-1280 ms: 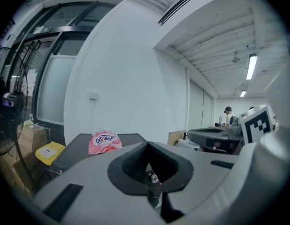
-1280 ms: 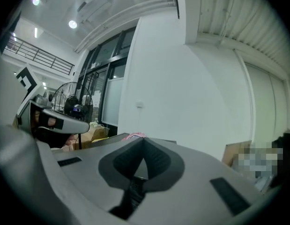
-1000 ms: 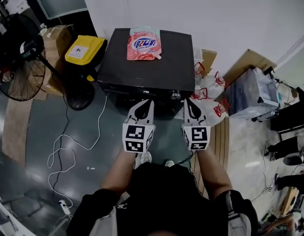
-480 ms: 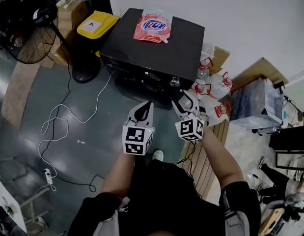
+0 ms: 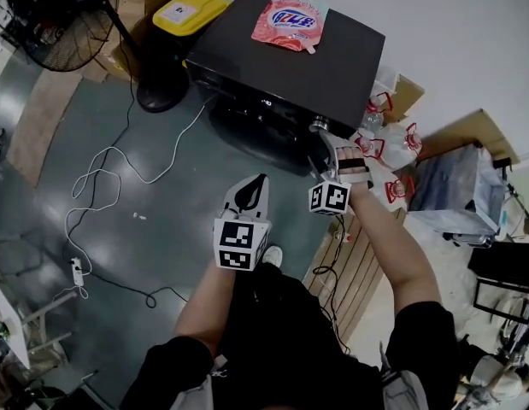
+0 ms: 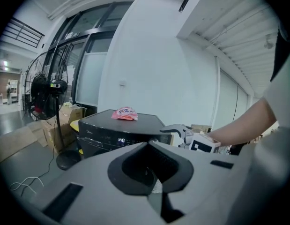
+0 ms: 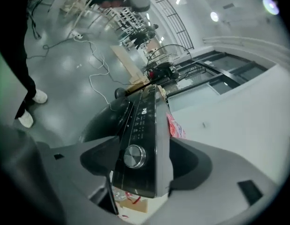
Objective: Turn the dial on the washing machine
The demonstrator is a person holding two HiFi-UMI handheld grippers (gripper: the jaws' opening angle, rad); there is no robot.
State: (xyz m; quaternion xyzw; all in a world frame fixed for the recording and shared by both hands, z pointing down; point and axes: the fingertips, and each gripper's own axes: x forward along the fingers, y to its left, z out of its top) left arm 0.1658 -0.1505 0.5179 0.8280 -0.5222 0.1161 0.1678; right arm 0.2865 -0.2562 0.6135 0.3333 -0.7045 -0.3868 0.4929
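Floor (image 5: pixel 93 220), sideways right claw (image 5: pixel 332 149) opening before dial (image 5: pixel 319 126)

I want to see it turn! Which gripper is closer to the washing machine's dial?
Right. The right gripper, its jaws just opening with nothing between them, sits right before the dial; the left gripper hangs farther back.

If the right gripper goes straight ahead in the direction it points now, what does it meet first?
The right gripper would probably meet the silver dial on the washing machine first: it sits centred between the jaws, which have just been opening and do not grip it. Depth is unclear.
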